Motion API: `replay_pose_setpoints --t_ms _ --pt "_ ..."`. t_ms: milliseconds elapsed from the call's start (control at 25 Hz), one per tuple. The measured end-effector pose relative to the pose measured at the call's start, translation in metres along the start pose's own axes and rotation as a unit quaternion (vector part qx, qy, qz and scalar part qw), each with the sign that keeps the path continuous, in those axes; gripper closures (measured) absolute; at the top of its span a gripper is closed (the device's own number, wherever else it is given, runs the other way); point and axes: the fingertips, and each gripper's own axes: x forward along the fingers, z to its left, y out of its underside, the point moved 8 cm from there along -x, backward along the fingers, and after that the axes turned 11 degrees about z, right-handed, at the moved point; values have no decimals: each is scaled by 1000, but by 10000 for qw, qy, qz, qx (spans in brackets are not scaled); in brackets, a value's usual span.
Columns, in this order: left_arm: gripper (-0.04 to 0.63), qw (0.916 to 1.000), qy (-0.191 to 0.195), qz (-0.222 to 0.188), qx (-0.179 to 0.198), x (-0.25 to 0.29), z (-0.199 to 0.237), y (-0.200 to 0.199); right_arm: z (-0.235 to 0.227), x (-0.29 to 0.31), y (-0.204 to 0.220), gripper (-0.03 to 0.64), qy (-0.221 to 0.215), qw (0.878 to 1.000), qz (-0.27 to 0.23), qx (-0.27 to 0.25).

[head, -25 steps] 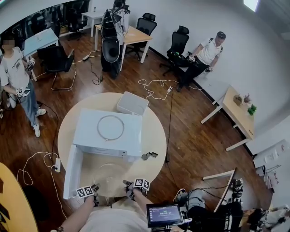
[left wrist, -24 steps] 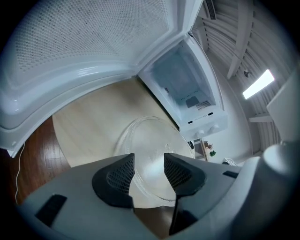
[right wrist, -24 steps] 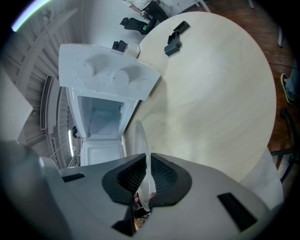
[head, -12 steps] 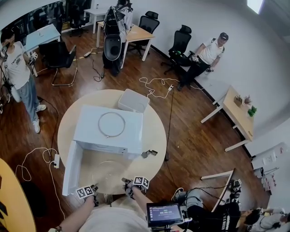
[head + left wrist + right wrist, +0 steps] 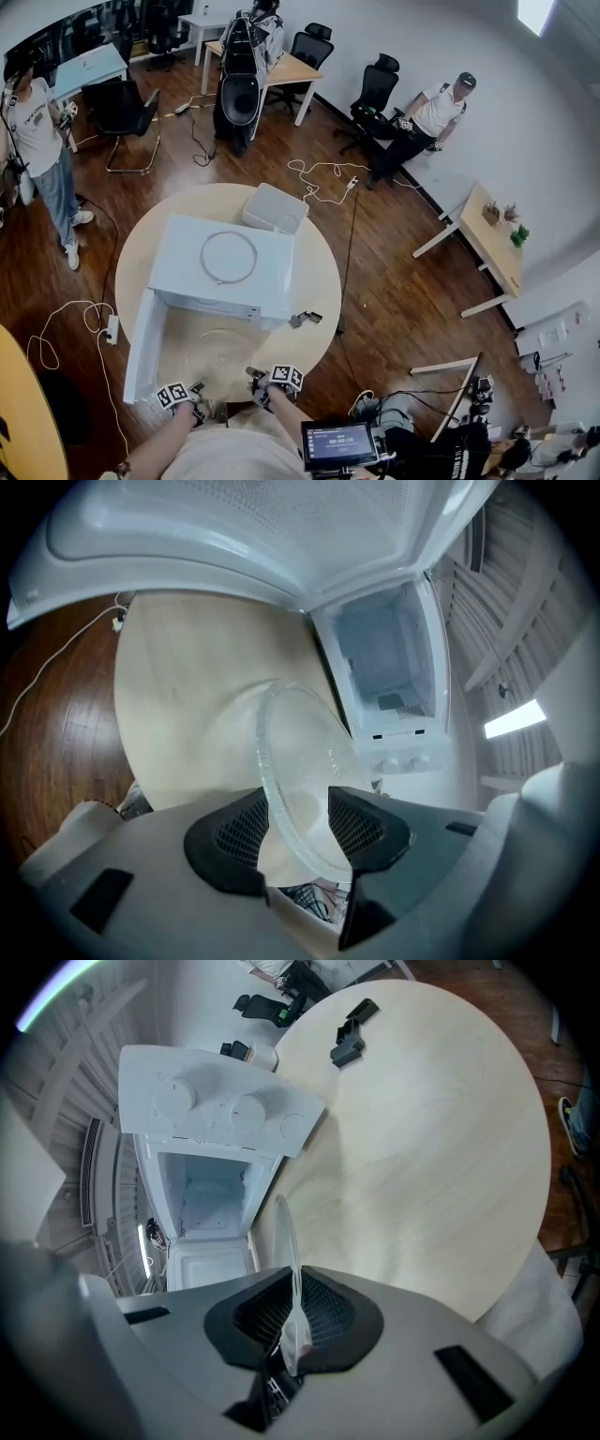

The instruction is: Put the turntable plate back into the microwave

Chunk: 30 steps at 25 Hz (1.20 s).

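The white microwave [image 5: 225, 267] stands on the round table [image 5: 314, 281], its door [image 5: 141, 342] swung open to the left. The clear glass turntable plate [image 5: 220, 349] hangs in front of the open cavity [image 5: 384, 658], between both grippers. My right gripper [image 5: 295, 1321] is shut on the plate's rim [image 5: 286, 1241], which I see edge-on. My left gripper [image 5: 298, 822] has its jaws apart. The plate [image 5: 300, 771] lies slanted between them, near both pads. In the head view the left gripper [image 5: 192, 398] and the right gripper [image 5: 258, 384] are at the table's near edge.
A roller ring [image 5: 228, 258] lies on top of the microwave. A white box [image 5: 274, 208] sits behind it and a small black object [image 5: 302, 320] to its right. A power strip [image 5: 111, 328] and cables lie on the floor. One person stands at the left [image 5: 42, 141]; another sits far off [image 5: 431, 108].
Both grippers and the plate stay in front of the open microwave. The left gripper has shifted slightly. The standing person at the left has stepped further away.
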Motion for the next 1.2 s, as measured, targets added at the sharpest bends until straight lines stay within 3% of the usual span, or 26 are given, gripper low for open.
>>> replay_pose_setpoints --t_ms 200,600,840,1080,1200 --pt "411 9989 269 -48 -377 11 -1 -5 0 4 0 583 -77 10000 42 11" --pt "411 9930 879 -203 -764 24 -5 -20 3 4 3 584 -130 9998 168 17" --pt "411 9859 1214 -305 -1109 28 6 -29 9 4 7 584 -203 9996 187 34" --pt "413 9822 1343 -352 -1268 29 4 -36 8 4 4 584 -250 9993 260 59" --pt "478 9793 1430 -360 -1390 28 -1 -36 7 2 3 584 -312 9990 264 164"
